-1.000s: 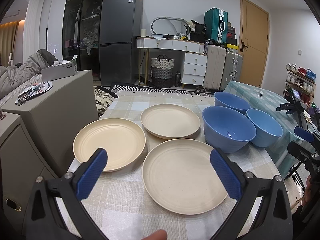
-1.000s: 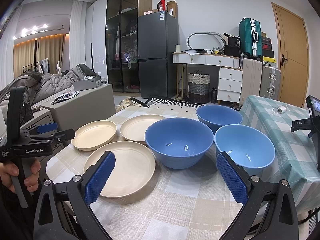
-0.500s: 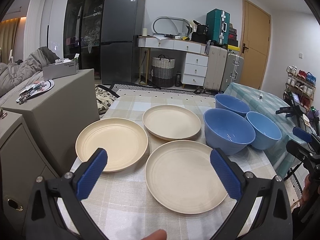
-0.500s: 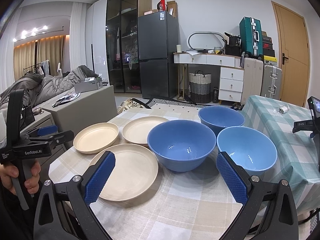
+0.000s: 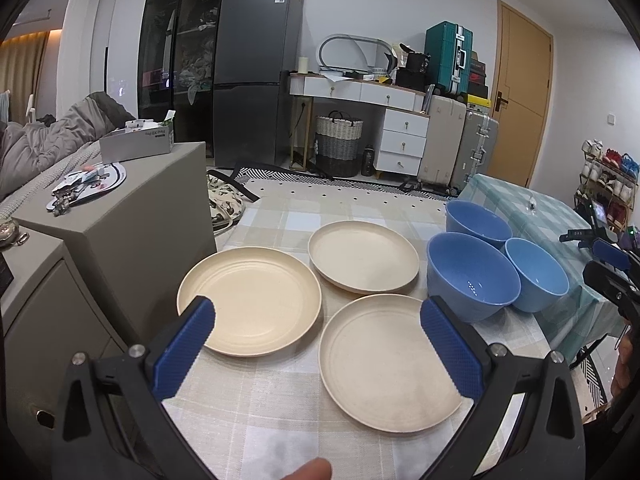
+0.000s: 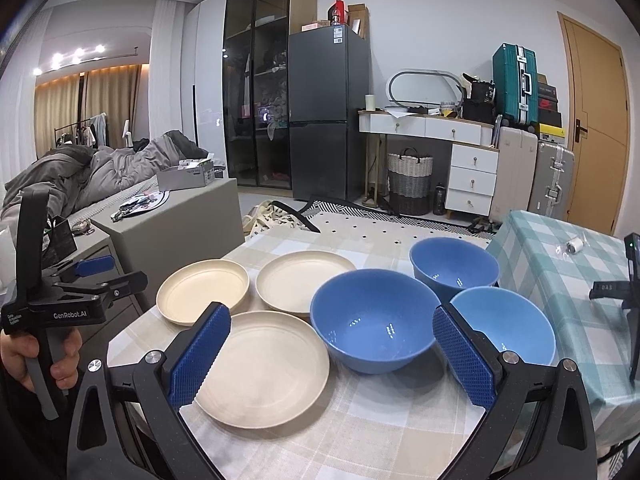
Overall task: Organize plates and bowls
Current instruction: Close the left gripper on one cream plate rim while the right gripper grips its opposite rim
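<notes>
Three cream plates lie flat on the checked tablecloth: a near one [image 5: 386, 360] [image 6: 262, 366], a left one [image 5: 250, 300] [image 6: 202, 290] and a far one [image 5: 364, 256] [image 6: 304, 282]. Three blue bowls stand upright to their right: a large one [image 5: 472, 274] [image 6: 372, 320], a far one [image 5: 478, 224] [image 6: 454, 262] and a lighter one [image 5: 536, 274] [image 6: 504, 324]. My left gripper [image 5: 318, 346] is open and empty, above the near and left plates. My right gripper [image 6: 332, 354] is open and empty, before the large bowl.
A grey cabinet [image 5: 120, 216] stands close to the table's left edge. A second table with a teal checked cloth [image 6: 568, 264] adjoins on the right. A phone on a stand [image 6: 632, 280] is at the far right. A fridge, desk and suitcases line the back wall.
Both grippers have drawn back and risen slightly, so plates and bowls look a little smaller and farther. Nothing on the table has moved. Both grippers stay open.
</notes>
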`<action>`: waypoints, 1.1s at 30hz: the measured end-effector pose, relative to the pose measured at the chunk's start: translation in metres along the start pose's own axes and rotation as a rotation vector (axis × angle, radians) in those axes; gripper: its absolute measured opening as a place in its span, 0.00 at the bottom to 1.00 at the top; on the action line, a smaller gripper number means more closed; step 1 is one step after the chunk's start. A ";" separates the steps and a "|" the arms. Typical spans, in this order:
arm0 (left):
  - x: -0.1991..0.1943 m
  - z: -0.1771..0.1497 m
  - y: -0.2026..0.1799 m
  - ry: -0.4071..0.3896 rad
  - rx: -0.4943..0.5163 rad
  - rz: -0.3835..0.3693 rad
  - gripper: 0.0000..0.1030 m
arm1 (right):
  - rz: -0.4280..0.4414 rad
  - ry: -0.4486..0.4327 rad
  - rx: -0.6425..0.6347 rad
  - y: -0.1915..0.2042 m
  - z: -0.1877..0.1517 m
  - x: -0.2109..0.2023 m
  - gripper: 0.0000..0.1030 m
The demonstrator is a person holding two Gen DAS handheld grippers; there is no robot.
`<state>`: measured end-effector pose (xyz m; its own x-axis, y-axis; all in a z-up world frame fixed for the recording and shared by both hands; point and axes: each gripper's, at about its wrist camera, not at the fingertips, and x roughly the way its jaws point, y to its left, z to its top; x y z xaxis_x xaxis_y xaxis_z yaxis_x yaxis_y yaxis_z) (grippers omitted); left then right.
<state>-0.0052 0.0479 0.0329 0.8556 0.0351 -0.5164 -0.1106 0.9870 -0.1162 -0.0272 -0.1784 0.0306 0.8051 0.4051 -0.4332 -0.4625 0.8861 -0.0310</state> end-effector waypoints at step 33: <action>0.043 0.036 0.067 0.064 0.012 0.093 1.00 | 0.133 0.040 -0.075 0.062 0.066 0.090 1.00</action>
<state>0.0429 0.1209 0.0336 0.8079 0.1167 -0.5776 -0.1814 0.9819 -0.0553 0.0409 -0.0721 0.0491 0.7203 0.5068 -0.4736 -0.5914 0.8055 -0.0374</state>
